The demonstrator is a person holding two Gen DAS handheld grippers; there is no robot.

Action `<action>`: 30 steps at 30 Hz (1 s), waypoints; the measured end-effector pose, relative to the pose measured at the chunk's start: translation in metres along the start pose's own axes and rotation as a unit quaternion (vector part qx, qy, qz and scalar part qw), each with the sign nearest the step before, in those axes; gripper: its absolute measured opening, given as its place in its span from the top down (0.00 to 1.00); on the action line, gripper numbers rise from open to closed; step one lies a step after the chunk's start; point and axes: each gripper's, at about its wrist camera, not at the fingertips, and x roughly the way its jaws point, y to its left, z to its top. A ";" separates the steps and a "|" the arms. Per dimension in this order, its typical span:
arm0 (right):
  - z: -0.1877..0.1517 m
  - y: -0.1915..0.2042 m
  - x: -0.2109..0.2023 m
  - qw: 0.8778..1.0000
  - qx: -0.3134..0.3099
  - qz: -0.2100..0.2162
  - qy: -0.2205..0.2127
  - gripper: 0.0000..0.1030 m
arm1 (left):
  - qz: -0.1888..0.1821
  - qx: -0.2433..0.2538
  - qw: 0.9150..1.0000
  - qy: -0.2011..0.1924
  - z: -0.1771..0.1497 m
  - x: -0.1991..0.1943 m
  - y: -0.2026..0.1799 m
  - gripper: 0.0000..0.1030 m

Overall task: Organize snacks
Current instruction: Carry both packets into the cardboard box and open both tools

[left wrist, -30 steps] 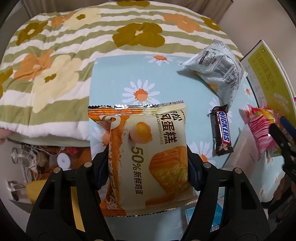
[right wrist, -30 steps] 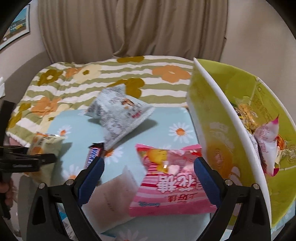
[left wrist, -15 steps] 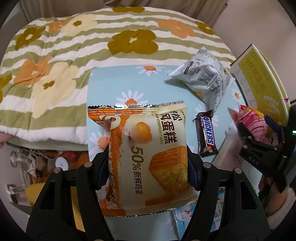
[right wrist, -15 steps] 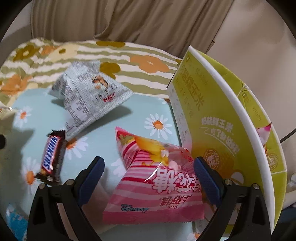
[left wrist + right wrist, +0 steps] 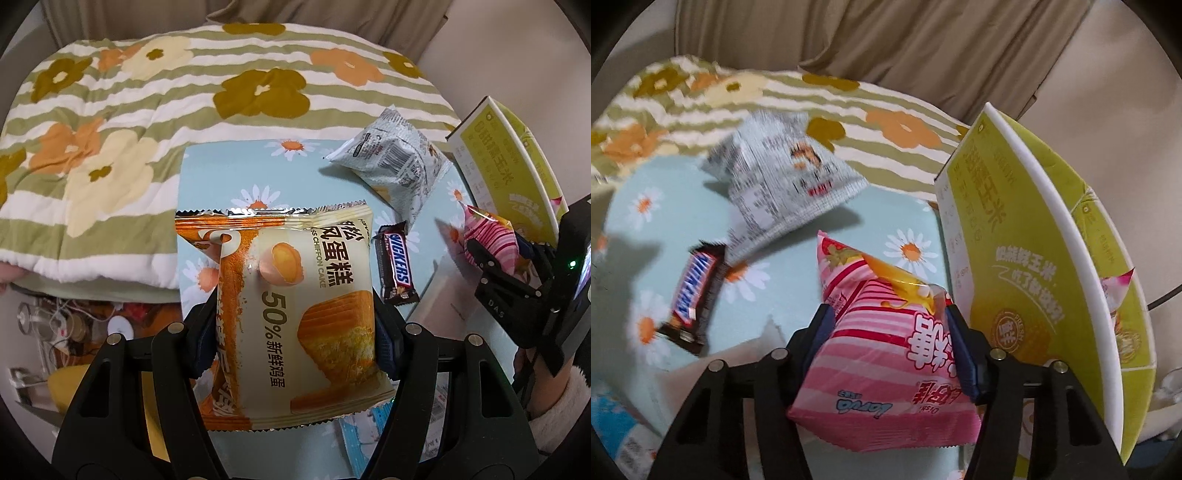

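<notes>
Orange-and-cream chiffon cake packet (image 5: 295,295) sits clamped in the left gripper (image 5: 295,328), left of the Snickers bar (image 5: 396,267); the right gripper (image 5: 892,354) pinches a pink striped candy bag (image 5: 886,354) beside the yellow-green box (image 5: 1027,266).

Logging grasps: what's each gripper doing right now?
Left gripper: shut on the chiffon cake pack.
Right gripper: shut on the pink candy bag.

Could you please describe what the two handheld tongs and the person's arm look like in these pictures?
The left tongs and the right tongs match: matte black angular plastic arms, silver round screws, dark blue pads on the fingers. Seen from the left wrist view, the right unit has small "DAS" lettering and a lit green LED. The person's wrist wears a fluffy cream sleeve.
</notes>
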 end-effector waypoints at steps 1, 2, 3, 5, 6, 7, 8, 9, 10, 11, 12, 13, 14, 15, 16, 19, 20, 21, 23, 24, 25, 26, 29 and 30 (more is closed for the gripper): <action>0.000 -0.001 -0.005 1.000 0.005 0.006 -0.005 0.47 | 0.000 0.000 1.000 -0.003 -0.001 -0.003 -0.001 0.38; 0.001 -0.002 -0.011 1.000 0.007 0.011 -0.012 0.47 | 0.000 0.000 1.000 -0.005 -0.001 -0.006 -0.001 0.38; 0.002 -0.002 -0.017 1.000 0.007 0.015 -0.017 0.47 | 0.000 0.000 1.000 -0.008 -0.002 -0.010 -0.002 0.38; 0.004 0.001 -0.031 0.999 0.011 0.026 -0.031 0.47 | -0.001 0.001 1.000 -0.016 -0.002 -0.018 -0.004 0.38; 0.006 0.000 -0.037 0.999 0.013 0.029 -0.036 0.47 | -0.002 0.002 1.000 -0.021 -0.002 -0.023 -0.006 0.38; 0.007 -0.001 -0.046 0.998 0.015 0.032 -0.043 0.47 | -0.003 0.004 1.000 -0.025 -0.001 -0.027 -0.006 0.38; 0.008 -0.003 -0.054 0.998 0.018 0.036 -0.052 0.47 | -0.005 0.006 1.000 -0.030 0.000 -0.033 -0.009 0.38; 0.010 -0.006 -0.061 0.997 0.021 0.039 -0.059 0.47 | -0.006 0.009 0.999 -0.034 0.000 -0.037 -0.011 0.38; 0.012 -0.009 -0.071 0.997 0.023 0.042 -0.066 0.47 | -0.008 0.013 0.999 -0.041 0.002 -0.043 -0.015 0.38; 0.014 -0.011 -0.079 0.996 0.024 0.046 -0.071 0.47 | -0.010 0.015 0.999 -0.045 0.004 -0.048 -0.016 0.38; 0.016 -0.015 -0.086 0.995 0.026 0.050 -0.078 0.47 | -0.013 0.018 0.998 -0.051 0.006 -0.054 -0.021 0.38; 0.017 -0.020 -0.097 0.995 0.029 0.052 -0.086 0.47 | -0.017 0.021 0.998 -0.056 0.009 -0.060 -0.026 0.38; 0.020 -0.025 -0.102 0.994 0.031 0.055 -0.090 0.47 | -0.020 0.024 0.998 -0.062 0.011 -0.065 -0.030 0.38; 0.022 -0.030 -0.110 0.993 0.034 0.058 -0.094 0.47 | -0.024 0.026 0.997 -0.068 0.014 -0.071 -0.035 0.38; 0.023 -0.037 -0.117 0.992 0.039 0.063 -0.100 0.47 | -0.028 0.031 0.996 -0.076 0.018 -0.079 -0.043 0.38; 0.030 -0.061 -0.137 0.990 0.050 0.067 -0.117 0.47 | -0.031 0.043 0.994 -0.093 0.027 -0.095 -0.065 0.38; 0.035 -0.069 -0.139 0.989 0.052 0.070 -0.121 0.47 | -0.033 0.047 0.994 -0.098 0.029 -0.099 -0.072 0.38; 0.036 -0.078 -0.144 0.988 0.056 0.073 -0.125 0.47 | -0.034 0.050 0.993 -0.102 0.032 -0.103 -0.080 0.38; 0.039 -0.096 -0.150 0.986 0.065 0.081 -0.134 0.47 | -0.032 0.059 0.991 -0.112 0.038 -0.110 -0.099 0.38; 0.040 -0.105 -0.151 0.985 0.067 0.084 -0.137 0.47 | -0.031 0.062 0.991 -0.117 0.041 -0.113 -0.108 0.38; 0.040 -0.115 -0.153 0.984 0.069 0.087 -0.140 0.47 | -0.033 0.063 0.990 -0.123 0.044 -0.117 -0.120 0.38; 0.040 -0.126 -0.154 0.983 0.069 0.091 -0.145 0.47 | -0.034 0.062 0.989 -0.127 0.046 -0.119 -0.129 0.38; 0.039 -0.158 -0.154 0.981 0.065 0.098 -0.155 0.47 | -0.029 0.060 0.988 -0.140 0.055 -0.123 -0.163 0.38; 0.039 -0.169 -0.153 0.980 0.065 0.102 -0.157 0.47 | -0.032 0.059 0.987 -0.144 0.058 -0.123 -0.177 0.38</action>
